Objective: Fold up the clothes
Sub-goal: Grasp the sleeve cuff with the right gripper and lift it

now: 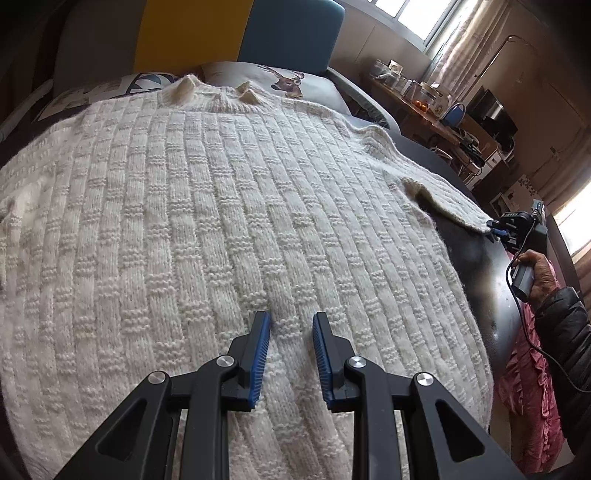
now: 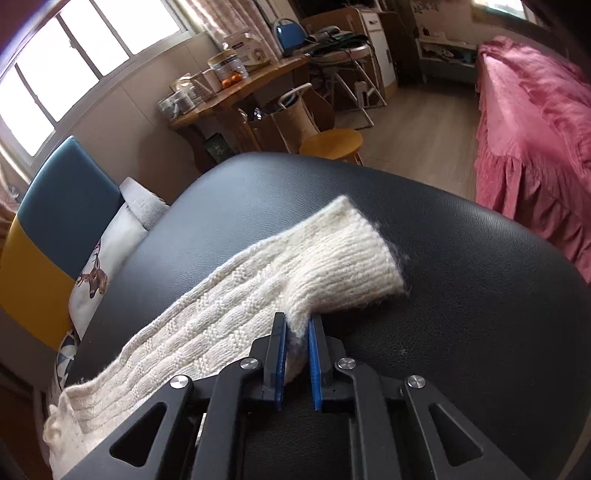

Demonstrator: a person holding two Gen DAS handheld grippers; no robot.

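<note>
A cream knit sweater (image 1: 221, 221) lies spread flat on a black padded surface (image 1: 476, 266), collar at the far end. My left gripper (image 1: 291, 325) rests low on the sweater's body, and a raised fold of knit fills the gap between its blue pads. One sleeve (image 2: 258, 280) stretches out to the side over the black surface (image 2: 443, 295). My right gripper (image 2: 297, 325) is shut on the edge of that sleeve just behind the ribbed cuff (image 2: 351, 258). In the left wrist view the right gripper (image 1: 493, 227) shows at the sleeve's tip, held by a person's hand (image 1: 539, 269).
A deer-print pillow (image 1: 280, 83) and a yellow and blue headboard (image 1: 192, 33) stand beyond the collar. A pink ruffled bedspread (image 2: 535, 129) lies to the right. A round wooden stool (image 2: 332, 142) and a cluttered wooden table (image 2: 236, 99) stand past the black surface's edge.
</note>
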